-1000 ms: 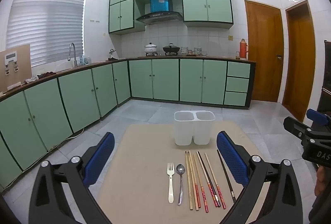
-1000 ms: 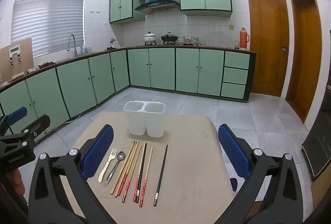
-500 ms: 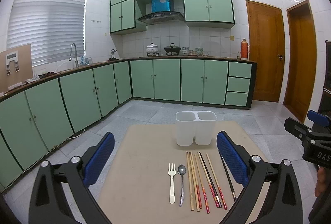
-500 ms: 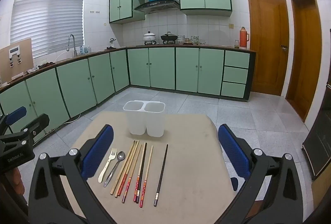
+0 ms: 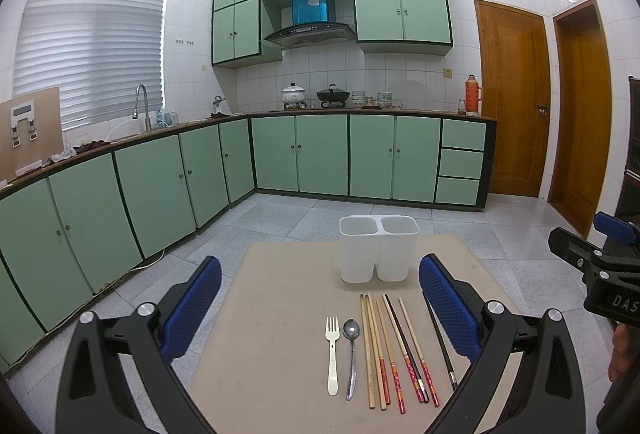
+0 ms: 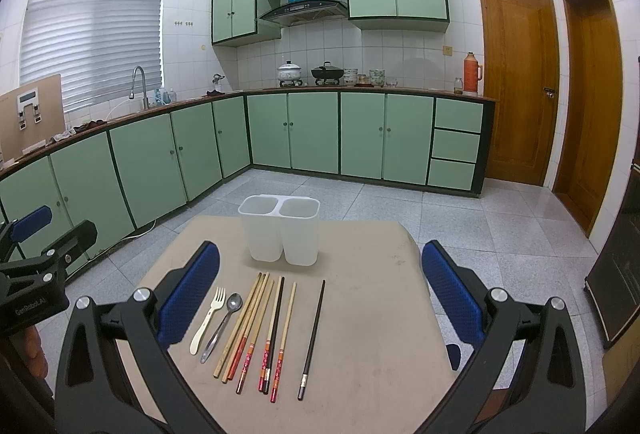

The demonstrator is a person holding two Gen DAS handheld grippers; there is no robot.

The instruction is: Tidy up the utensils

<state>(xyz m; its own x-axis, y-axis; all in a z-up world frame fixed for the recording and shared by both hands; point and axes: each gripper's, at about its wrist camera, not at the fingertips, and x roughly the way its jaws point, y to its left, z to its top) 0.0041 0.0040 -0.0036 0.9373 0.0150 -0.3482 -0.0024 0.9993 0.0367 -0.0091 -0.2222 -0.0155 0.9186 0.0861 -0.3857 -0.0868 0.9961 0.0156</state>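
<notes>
While the lone black chopstick [image 6: 312, 338] is seen whole only in the right wrist view, both grippers' jaws are spread wide, empty. Utensils are laid before the two-compartment holder [image 5: 378, 248] mid-frame on the beige desk [image 5: 272, 298]; green cabinets [image 5: 320, 153] are ranged behind.

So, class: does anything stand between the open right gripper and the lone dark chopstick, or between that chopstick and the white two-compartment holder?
Nothing visible does. The right gripper hangs open above the lone dark chopstick; only bare beige tabletop separates it from the empty white two-compartment holder.
</notes>
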